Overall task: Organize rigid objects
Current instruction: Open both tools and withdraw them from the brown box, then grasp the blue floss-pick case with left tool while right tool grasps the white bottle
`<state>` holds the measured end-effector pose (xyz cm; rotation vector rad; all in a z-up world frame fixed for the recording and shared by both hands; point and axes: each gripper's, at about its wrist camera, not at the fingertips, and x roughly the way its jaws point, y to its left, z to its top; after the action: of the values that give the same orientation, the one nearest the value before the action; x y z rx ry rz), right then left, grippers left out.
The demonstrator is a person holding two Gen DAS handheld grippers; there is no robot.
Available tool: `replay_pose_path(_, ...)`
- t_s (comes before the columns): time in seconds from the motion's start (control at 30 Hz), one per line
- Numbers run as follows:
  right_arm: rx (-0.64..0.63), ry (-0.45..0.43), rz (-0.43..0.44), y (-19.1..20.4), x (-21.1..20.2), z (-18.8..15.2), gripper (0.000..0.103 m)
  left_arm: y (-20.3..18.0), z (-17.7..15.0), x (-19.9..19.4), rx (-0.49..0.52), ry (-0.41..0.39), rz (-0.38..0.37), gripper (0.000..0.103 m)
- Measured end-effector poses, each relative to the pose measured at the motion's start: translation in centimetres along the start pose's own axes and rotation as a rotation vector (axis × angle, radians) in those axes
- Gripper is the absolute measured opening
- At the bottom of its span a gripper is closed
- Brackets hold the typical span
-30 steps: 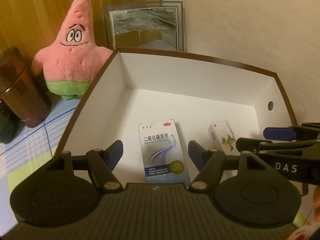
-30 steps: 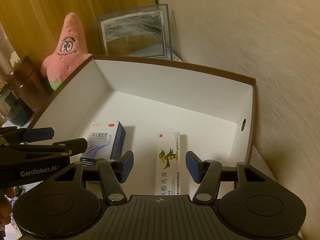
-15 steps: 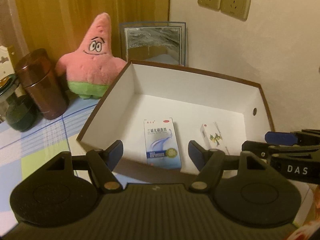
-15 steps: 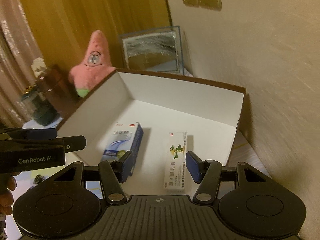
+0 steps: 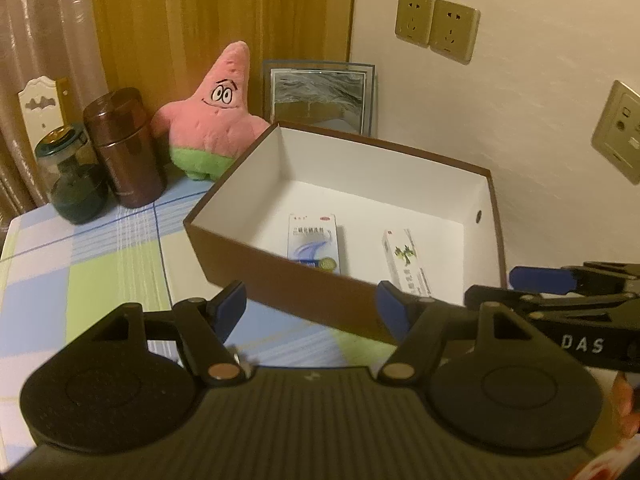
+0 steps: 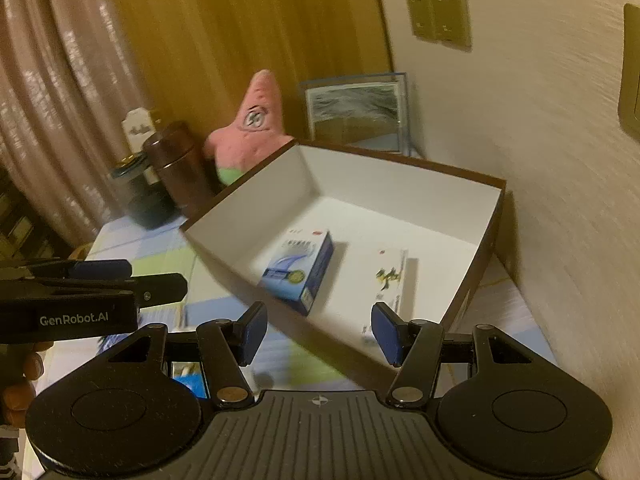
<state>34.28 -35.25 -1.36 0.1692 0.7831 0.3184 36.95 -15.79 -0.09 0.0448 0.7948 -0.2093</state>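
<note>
box: brown cardboard box [image 5: 288, 292] with a white inside, open top, sitting on the checked tablecloth [image 5: 100, 264]. everything below is placed relative to it

blue carton: the blue-and-white medicine carton [image 5: 315, 246] lies flat on the box floor, close to the near wall and a bit left of middle

white carton: slimmer white carton with a green figure [image 5: 406, 262], also flat on the box floor, right of the blue one, clear gap between them, not touching

left gripper: left gripper [image 5: 312, 306] hangs outside the box in front of the near wall, blue pads spread with nothing between them

right gripper: right gripper [image 6: 319, 330] is also outside the near wall, more toward the right end, jaws apart and empty

how they'll handle: my guess is both are thin card, light and fairly stiff, but the big faces would dent if you squeeze hard. printed card looks smooth, so could slip a little

where to grab: I'd pinch across the narrow width at the long side edges, near the middle of the length. the blue one has thicker sides so it's the easier pinch. the white one lies low on the floor, so the pads would have to come down almost to the bottom

other stuff: pink star plush [image 5: 212, 120], brown canister [image 5: 124, 148] and a dark glass jar [image 5: 72, 180] sit off the box's far left corner. framed picture [image 5: 320, 96] leans on the wall behind the box

task state: two cartons are in the box, can't see anything else loose that needs packing from these views
</note>
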Motion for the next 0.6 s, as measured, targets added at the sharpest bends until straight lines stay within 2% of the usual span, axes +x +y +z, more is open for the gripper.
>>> replay_pose_path(0.27,-0.033,0.034,0.045,1.2,-0.8,-2.3,0.058,0.2,-2.5,-2.8,-0.019,-0.001,0.022,0.07)
replay_pose_path(0.6,-0.035,0.085,0.068,4.5,-0.1,-5.0,0.058,3.4,-6.1,-4.7,-0.013,0.014,0.061,0.07)
